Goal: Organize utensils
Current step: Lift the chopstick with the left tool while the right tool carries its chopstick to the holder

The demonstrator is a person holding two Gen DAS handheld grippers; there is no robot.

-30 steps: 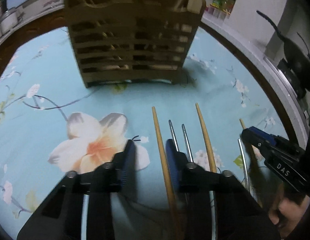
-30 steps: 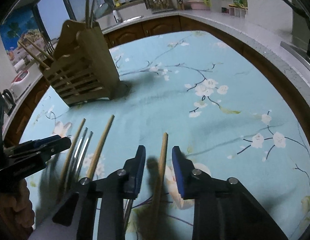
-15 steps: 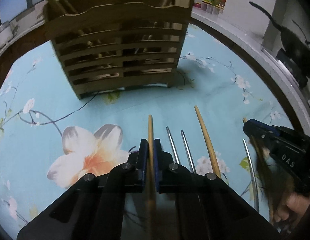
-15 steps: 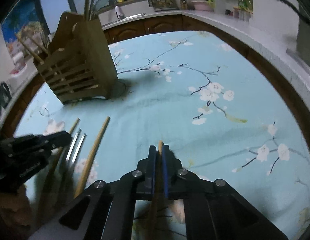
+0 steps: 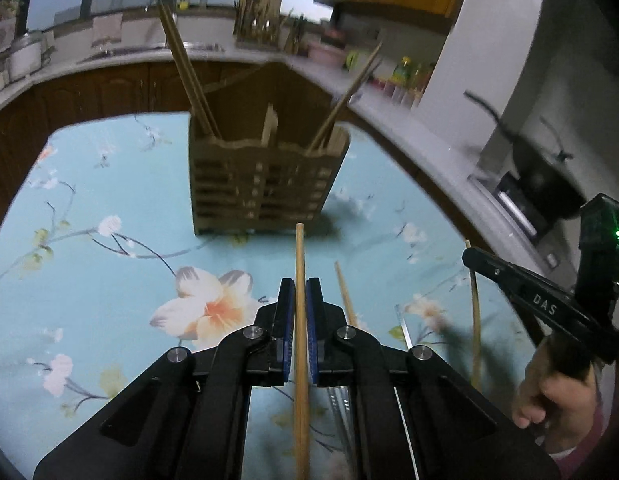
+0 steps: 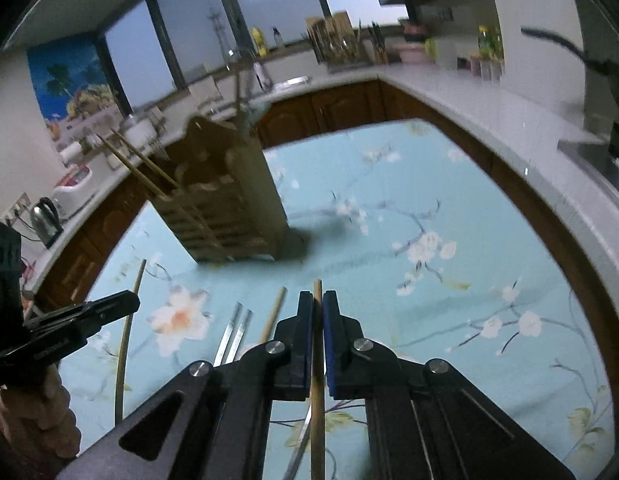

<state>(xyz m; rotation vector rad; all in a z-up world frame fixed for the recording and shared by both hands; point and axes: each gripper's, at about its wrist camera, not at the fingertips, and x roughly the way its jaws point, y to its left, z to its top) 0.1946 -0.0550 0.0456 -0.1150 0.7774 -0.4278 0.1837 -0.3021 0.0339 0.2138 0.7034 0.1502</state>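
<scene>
Left gripper [image 5: 296, 292]: jaws closed narrow on a wooden chopstick [image 5: 299, 264], which runs straight forward between the blue pads, its tip projecting toward the holder and raised off the cloth. Right gripper [image 6: 317, 306]: jaws likewise closed on a second wooden chopstick [image 6: 317, 292], its tip just past the pads. Wooden slatted utensil holder [image 5: 265, 184]: stands upright on the bench ahead of both grippers, with chopsticks leaning out of its left and right compartments; which compartment holds what else cannot be told. Bench covering: light blue floral tablecloth [image 5: 89, 280]. Remaining on the cloth, in the right wrist view: a pair of metal chopsticks [image 6: 233, 332] lying side by side, one wooden chopstick [image 6: 274, 314] just right of them, and another thin wooden chopstick [image 6: 127, 332] to the left, near the left gripper. In the left wrist view the right gripper appears at the right edge, held in the person's hand [image 5: 549, 396]. Background: kitchen counter [image 6: 489, 96] with bottles and a kettle [image 6: 47, 216], somewhat blurred.
</scene>
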